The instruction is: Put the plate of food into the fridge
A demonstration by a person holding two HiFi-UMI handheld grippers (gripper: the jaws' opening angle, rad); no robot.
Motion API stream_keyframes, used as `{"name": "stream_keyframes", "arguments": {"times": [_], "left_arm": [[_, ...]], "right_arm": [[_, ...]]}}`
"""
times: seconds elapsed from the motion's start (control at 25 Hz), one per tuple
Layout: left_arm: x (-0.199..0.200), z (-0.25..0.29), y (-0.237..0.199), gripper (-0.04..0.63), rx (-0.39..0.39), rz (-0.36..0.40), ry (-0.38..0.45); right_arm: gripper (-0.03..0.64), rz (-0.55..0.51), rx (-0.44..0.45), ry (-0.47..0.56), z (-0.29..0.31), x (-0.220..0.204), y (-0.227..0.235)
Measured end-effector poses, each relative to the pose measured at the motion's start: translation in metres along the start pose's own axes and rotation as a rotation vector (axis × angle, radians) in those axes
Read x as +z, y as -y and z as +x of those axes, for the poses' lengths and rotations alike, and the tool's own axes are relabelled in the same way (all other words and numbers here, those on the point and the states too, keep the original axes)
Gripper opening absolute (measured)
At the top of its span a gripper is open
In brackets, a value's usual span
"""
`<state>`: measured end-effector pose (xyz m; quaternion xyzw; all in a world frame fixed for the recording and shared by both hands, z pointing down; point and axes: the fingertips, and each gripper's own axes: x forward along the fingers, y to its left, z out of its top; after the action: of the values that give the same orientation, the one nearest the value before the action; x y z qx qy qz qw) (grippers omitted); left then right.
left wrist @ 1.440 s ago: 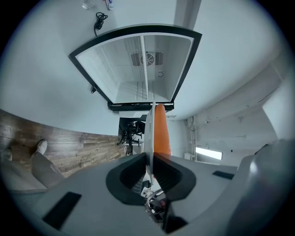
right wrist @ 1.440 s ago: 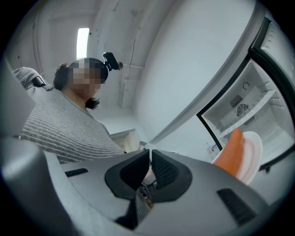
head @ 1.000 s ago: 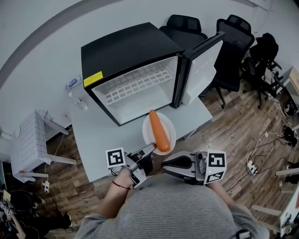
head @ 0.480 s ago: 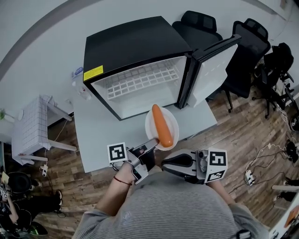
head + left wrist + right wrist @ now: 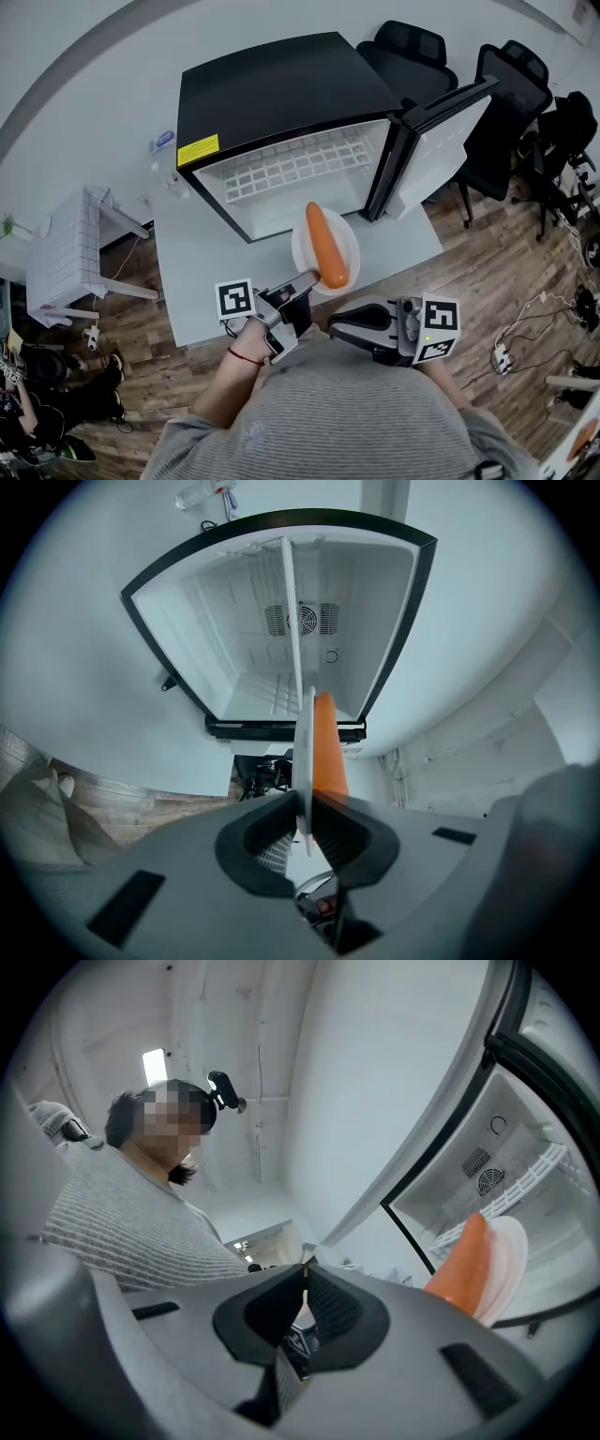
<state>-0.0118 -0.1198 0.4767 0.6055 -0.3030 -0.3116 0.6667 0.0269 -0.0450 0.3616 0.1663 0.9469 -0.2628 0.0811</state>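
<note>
A white plate carries one large orange carrot. My left gripper is shut on the plate's near rim and holds it in the air in front of the open fridge. In the left gripper view the plate shows edge-on between the jaws, the carrot on its right side, the fridge's white inside straight ahead. My right gripper hangs low by the person's body, shut and holding nothing; its view shows the carrot and plate at right.
The fridge stands on a pale grey table with its door swung open to the right. A wire shelf sits inside. Black office chairs stand at the back right. A white side table is at left on the wood floor.
The plate with the carrot stays in my left gripper and has edged a little nearer the fridge opening. The head view has shifted slightly. The right gripper has barely moved.
</note>
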Motion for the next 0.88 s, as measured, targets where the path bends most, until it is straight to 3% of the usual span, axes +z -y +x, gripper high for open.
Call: {"name": "stream_keyframes", "arguments": {"times": [0.88], "left_arm": [[0.068,0.021,0.006,0.046,0.012,0.033,0.072]], "right_arm": [[0.014,0.021,-0.027,-0.010,0.008,0.000,0.018]]}}
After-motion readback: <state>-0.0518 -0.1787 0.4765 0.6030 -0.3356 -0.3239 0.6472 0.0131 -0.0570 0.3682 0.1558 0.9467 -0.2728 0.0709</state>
